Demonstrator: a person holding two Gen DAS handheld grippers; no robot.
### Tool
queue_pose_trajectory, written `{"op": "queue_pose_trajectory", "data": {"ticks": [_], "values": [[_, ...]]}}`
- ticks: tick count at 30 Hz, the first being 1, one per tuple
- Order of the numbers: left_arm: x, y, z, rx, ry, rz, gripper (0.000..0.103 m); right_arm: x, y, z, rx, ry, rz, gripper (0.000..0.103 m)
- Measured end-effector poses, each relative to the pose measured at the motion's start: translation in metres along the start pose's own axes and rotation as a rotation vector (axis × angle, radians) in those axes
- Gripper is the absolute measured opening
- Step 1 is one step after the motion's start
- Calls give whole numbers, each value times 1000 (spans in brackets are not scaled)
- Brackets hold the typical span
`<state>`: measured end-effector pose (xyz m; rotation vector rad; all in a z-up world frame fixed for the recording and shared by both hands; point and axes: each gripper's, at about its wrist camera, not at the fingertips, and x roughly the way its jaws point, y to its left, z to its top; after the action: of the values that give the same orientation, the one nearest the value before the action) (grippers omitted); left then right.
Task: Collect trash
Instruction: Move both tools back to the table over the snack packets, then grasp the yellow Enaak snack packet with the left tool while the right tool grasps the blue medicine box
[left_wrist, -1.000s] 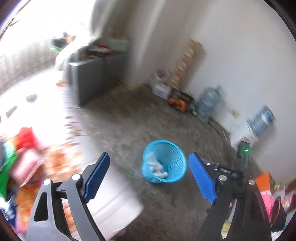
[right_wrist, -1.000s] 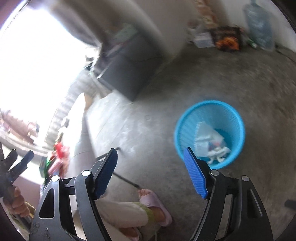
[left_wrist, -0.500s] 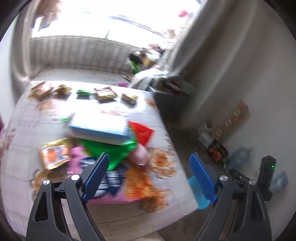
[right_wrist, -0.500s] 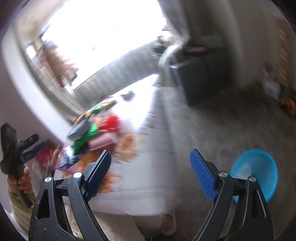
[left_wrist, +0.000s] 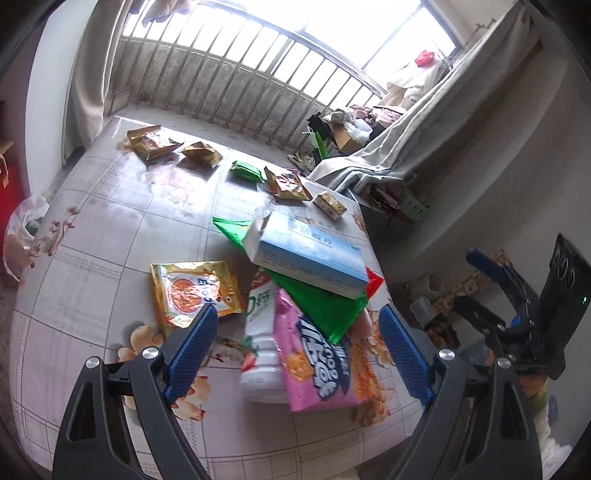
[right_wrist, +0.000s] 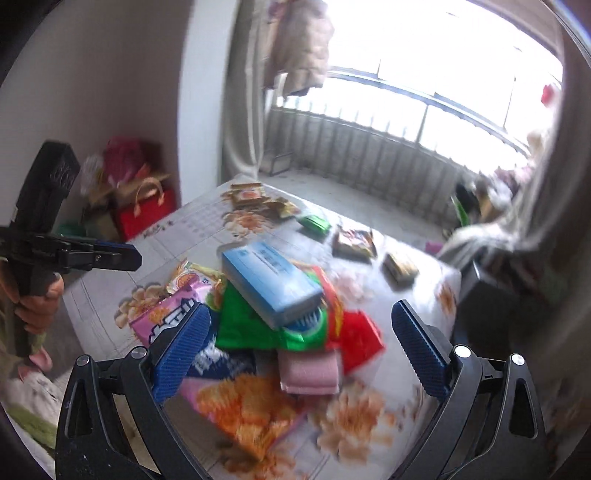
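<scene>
A: Left wrist view. Your left gripper (left_wrist: 297, 341) is spread wide with nothing between its fingers, held above the near edge of the flowered table (left_wrist: 92, 236). The trash sits in a heap right ahead: a blue-and-white carton (left_wrist: 310, 258) lies on top of a green wrapper (left_wrist: 325, 306), with a pink snack bag (left_wrist: 314, 354) and a white strawberry pouch (left_wrist: 258, 332) under them. A gold noodle packet (left_wrist: 192, 288) lies just beside the heap, to its left.

B: And further back?

A: More gold packets (left_wrist: 151, 142), a small green packet (left_wrist: 246, 171) and a wrapped bar (left_wrist: 330, 204), all well apart from the heap. No bin shows in this view.

B: Right wrist view?

A: Blurred. Your right gripper (right_wrist: 299, 349) is also spread wide and empty, over the same heap from the other side. A folded pink piece (right_wrist: 308, 369) and a red wrapper (right_wrist: 356, 336) lie nearest it.

B: So which step?

A: I judge you are choosing a pick; nothing is gripped yet. Next, lower one gripper onto a loose top or edge piece. The carton is stiff and would suit a grip across its narrow side. The flat wrappers need pinching at a raised edge, or they may slide on the glossy cloth.
</scene>
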<state>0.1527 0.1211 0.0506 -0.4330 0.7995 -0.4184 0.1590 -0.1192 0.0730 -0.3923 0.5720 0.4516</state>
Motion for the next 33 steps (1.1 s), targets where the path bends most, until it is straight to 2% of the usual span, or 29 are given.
{"op": "queue_pose_trajectory", "data": {"ticks": [3, 6, 10, 18, 22, 23, 25, 28, 33], "values": [[3, 16, 3, -19, 5, -11, 86, 36, 10, 22, -71, 45, 51, 95], [8, 25, 5, -25, 20, -32, 86, 77, 16, 33, -111, 139, 115, 95], [16, 33, 7, -38, 41, -60, 78, 118, 21, 38, -127, 261, 194, 95], [31, 54, 7, -94, 88, -130, 60, 162, 21, 29, -149, 433, 204, 95], [36, 60, 7, -108, 96, -136, 55, 168, 16, 25, -128, 471, 201, 92], [35, 61, 6, -109, 92, -129, 54, 169, 16, 25, -119, 474, 208, 86], [33, 65, 5, -104, 75, -89, 54, 167, 14, 25, -107, 473, 204, 85], [30, 72, 2, -74, 62, 27, 54, 164, 11, 25, -93, 459, 196, 83], [46, 91, -7, -77, 112, 160, 54, 162, 8, 27, -65, 441, 194, 82]]}}
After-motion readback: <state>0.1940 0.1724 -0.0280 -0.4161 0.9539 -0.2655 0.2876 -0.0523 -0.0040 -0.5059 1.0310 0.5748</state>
